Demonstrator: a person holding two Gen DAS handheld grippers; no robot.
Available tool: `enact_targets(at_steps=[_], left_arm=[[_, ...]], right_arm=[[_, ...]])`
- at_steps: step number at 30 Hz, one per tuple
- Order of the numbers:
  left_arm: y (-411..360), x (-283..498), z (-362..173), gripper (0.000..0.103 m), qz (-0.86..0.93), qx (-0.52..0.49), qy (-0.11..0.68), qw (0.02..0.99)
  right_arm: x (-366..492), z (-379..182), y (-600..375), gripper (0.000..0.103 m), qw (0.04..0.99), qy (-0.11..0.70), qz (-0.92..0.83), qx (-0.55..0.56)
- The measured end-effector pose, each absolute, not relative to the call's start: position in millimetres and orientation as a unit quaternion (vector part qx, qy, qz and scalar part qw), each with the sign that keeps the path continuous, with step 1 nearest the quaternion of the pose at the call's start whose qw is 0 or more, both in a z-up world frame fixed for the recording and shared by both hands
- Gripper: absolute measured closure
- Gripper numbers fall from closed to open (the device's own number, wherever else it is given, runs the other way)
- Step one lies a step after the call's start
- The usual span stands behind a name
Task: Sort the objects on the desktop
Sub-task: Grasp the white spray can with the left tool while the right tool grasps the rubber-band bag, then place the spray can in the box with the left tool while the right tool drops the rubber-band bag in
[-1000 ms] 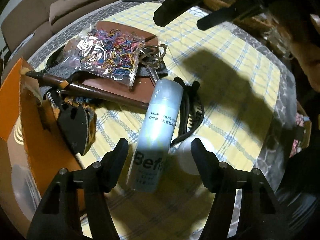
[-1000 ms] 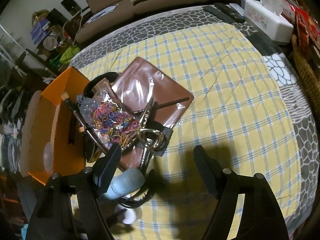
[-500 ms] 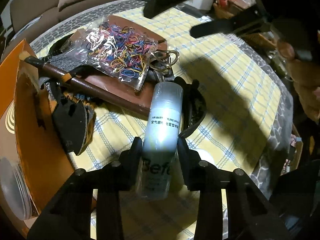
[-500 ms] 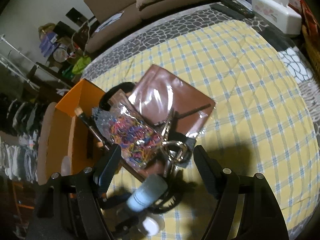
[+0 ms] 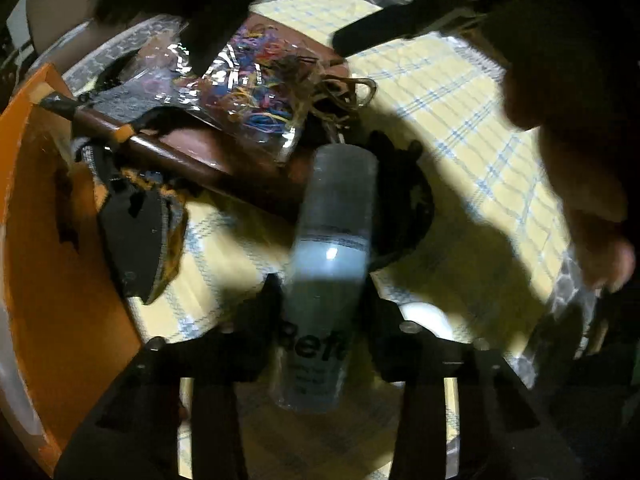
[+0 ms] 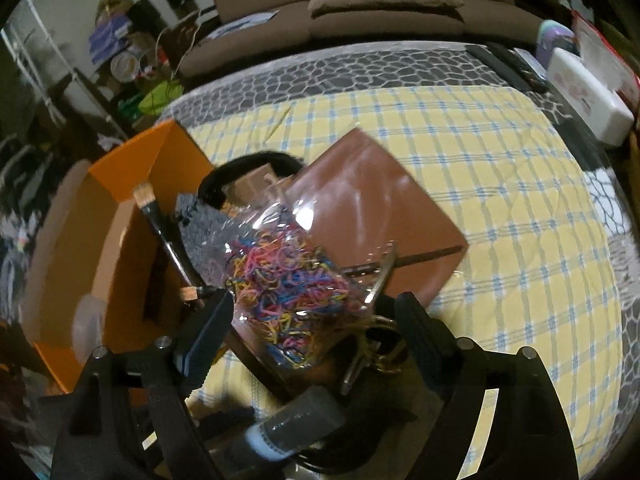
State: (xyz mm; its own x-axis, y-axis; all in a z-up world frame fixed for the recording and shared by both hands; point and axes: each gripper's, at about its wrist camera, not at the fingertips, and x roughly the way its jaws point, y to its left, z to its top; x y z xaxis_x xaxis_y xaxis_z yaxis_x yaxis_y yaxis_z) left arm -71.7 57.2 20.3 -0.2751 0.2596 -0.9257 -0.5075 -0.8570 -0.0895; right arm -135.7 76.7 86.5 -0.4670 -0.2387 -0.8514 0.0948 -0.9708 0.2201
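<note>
Two claws: left claw clenched on spray can; right claw opening above rubber-band bag.

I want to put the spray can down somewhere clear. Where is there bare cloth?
The checked cloth lies bare between the brown folder and the white tissue box, and on toward the sofa. It is crowded by the orange box: the bag of rubber bands, brush and scissors pile up there.
</note>
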Motion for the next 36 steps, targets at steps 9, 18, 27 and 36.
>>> enact_targets(at_steps=[9, 18, 27, 36], left_arm=[[53.3, -70.4, 35.3, 0.07, 0.795, -0.545, 0.078, 0.254], [45.3, -63.9, 64.0, 0.071, 0.807, -0.523, 0.048, 0.269], [-1.4, -62.0, 110.1, 0.071, 0.844, -0.471, -0.009, 0.257], [-100.4, -85.5, 134.2, 0.071, 0.883, -0.428, -0.082, 0.176]], right_arm=[[-143.4, 76.9, 69.3, 0.051, 0.09, -0.038, -0.854, 0.511], [-137.4, 95.0, 86.8, 0.079, 0.098, -0.077, -0.858, 0.498], [-130.5, 128.8, 110.5, 0.081, 0.111, -0.15, -0.87, 0.456], [-129.4, 149.3, 94.3, 0.081, 0.143, -0.185, -0.868, 0.438]])
